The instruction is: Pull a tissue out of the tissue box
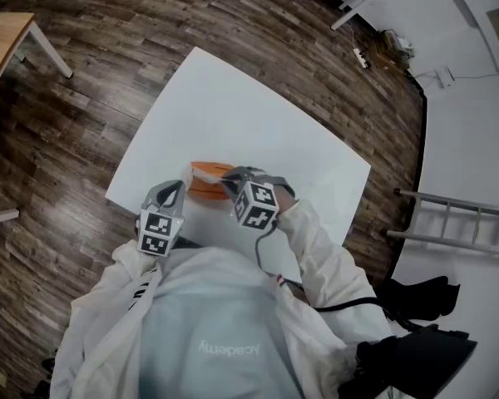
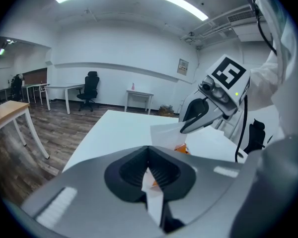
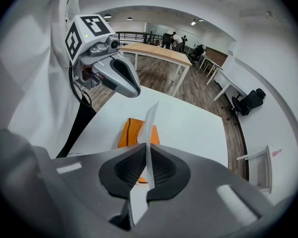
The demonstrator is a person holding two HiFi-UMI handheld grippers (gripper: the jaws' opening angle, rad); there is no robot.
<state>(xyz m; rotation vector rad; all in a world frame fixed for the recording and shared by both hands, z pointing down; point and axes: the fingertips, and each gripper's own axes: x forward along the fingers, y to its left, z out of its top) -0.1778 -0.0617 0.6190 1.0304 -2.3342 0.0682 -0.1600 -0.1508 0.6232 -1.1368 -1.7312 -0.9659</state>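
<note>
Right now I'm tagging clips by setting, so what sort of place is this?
Probably an open office or workroom: desks and a black office chair along the far wall, long ceiling lights, and wood-look floor around the white table.

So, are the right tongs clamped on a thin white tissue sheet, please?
Yes, the right gripper view shows the right tongs shut on the thin white tissue sheet, which stands up between them.
</note>
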